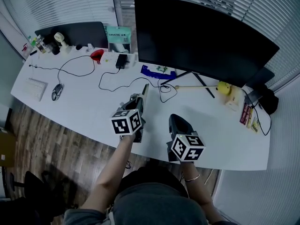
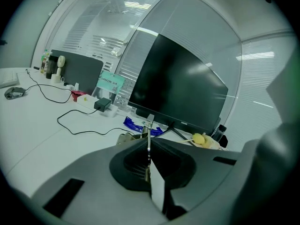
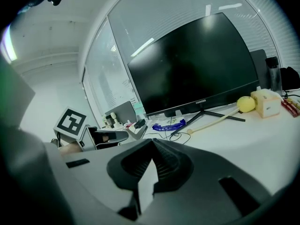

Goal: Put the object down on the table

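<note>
My left gripper [image 1: 140, 103] is shut on a thin flat grey metal strip [image 1: 145, 91] whose far end sticks out past the jaws toward the monitor. In the left gripper view the strip [image 2: 148, 139] shows edge-on, pinched upright between the two dark jaws of the left gripper [image 2: 148, 146]. The right gripper view shows that left gripper [image 3: 101, 137] from the side, with the strip [image 3: 139, 127] held over the white table [image 3: 243, 135]. My right gripper [image 1: 178, 122] is to the right, near the table's front edge. The right gripper [image 3: 152, 146] is shut with nothing in it.
A large black monitor [image 1: 201, 39] on a thin-legged stand fills the back. In front of it lie a black cable [image 1: 119, 83], a charger [image 1: 122, 61], a blue piece [image 1: 157, 71] and a yellow ball on a stick [image 1: 224, 88]. A mouse [image 1: 56, 92] and keyboard [image 1: 36, 88] sit far left.
</note>
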